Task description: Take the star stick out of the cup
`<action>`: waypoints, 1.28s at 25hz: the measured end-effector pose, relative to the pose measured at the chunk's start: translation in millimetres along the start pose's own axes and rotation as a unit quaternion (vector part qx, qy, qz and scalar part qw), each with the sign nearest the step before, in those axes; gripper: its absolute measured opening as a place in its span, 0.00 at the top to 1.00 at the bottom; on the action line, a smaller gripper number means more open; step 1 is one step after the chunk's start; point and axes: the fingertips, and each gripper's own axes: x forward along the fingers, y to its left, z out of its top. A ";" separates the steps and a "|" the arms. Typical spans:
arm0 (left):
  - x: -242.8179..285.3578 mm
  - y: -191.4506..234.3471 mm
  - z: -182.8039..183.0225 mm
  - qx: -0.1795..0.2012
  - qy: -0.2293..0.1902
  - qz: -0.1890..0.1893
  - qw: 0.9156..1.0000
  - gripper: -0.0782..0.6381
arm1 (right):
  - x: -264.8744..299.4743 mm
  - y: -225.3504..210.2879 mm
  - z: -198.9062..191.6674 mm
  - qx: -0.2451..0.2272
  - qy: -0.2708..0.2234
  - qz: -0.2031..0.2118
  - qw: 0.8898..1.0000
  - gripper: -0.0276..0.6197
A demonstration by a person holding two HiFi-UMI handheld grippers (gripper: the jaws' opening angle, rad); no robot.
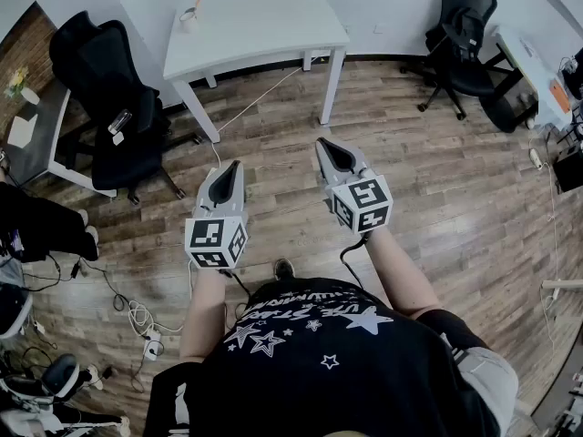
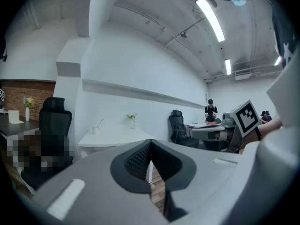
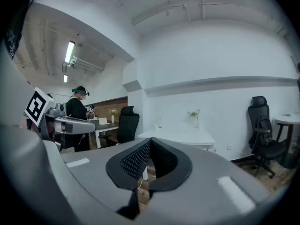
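White table [image 1: 264, 30] on a wooden floor [image 1: 455, 198]. A cup [image 1: 189, 18] holding a stick [image 2: 100, 122] and a small vase [image 2: 133, 124] stand on it.

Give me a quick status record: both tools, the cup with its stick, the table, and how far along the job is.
left tool: shut, empty, in the air short of the table
right tool: shut, empty, level with the left one
cup: upright near the white table's left edge
star stick: in the cup, leaning out over its rim
white table: ahead of both tools
job: not begun

Left hand-held gripper [image 1: 236, 166] and right hand-held gripper [image 1: 322, 145]: closed, apparently empty.
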 end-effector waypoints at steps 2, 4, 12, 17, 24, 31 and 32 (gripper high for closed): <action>2.1 6.5 -1.0 -0.001 0.001 0.000 1.000 0.89 | 7.3 3.5 -0.5 0.000 0.003 0.001 1.000 0.94; 3.9 14.0 -2.0 -0.004 0.003 -0.001 1.000 0.89 | 15.0 8.3 -0.4 -0.002 0.005 0.004 1.000 0.94; 8.4 33.8 -5.9 -0.013 0.006 -0.009 1.000 0.89 | 33.3 17.9 -0.7 -0.002 0.013 0.002 1.000 0.94; 7.4 44.6 -13.1 -0.023 0.011 -0.010 1.000 0.89 | 41.7 25.2 -7.8 -0.003 0.022 -0.003 1.000 0.94; 4.2 68.7 -19.4 -0.037 0.014 -0.022 0.999 0.89 | 55.2 35.9 -12.2 0.012 0.020 -0.021 0.999 0.94; 8.9 83.1 -27.2 -0.050 0.017 -0.020 0.998 0.89 | 61.3 27.1 -18.6 0.020 0.028 -0.032 0.999 0.94; 10.8 85.2 -28.7 -0.049 0.020 -0.018 0.998 0.89 | 64.5 24.7 -19.2 0.021 0.028 -0.031 0.999 0.93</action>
